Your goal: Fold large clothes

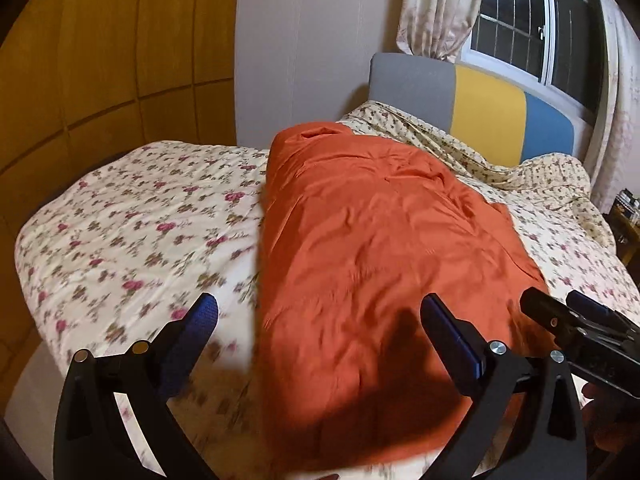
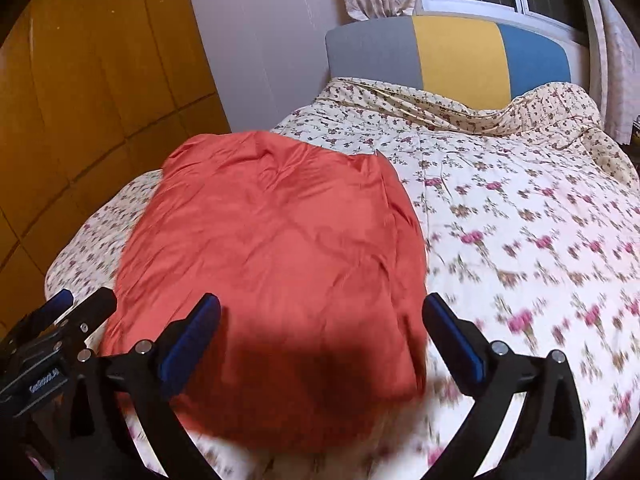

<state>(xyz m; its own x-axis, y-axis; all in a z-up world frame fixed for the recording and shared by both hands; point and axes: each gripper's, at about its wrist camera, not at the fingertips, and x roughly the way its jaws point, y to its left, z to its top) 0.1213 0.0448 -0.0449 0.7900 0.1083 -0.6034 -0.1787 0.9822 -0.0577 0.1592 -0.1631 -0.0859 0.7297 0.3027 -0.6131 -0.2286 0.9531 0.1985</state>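
Observation:
An orange garment (image 1: 360, 248) lies folded into a long strip on the floral bedspread, its collar end toward the headboard. It also shows in the right wrist view (image 2: 272, 256). My left gripper (image 1: 320, 320) is open and empty, hovering above the garment's near end. My right gripper (image 2: 322, 316) is open and empty, also above the near end. The right gripper shows at the right edge of the left wrist view (image 1: 568, 316); the left gripper shows at the lower left of the right wrist view (image 2: 80, 304).
The bed with a floral quilt (image 2: 520, 220) fills the scene. A grey, yellow and blue headboard (image 2: 452, 52) stands at the back under a curtained window (image 1: 520, 16). A wooden wardrobe (image 1: 100, 60) lines the left side. A nightstand (image 1: 628, 224) sits at far right.

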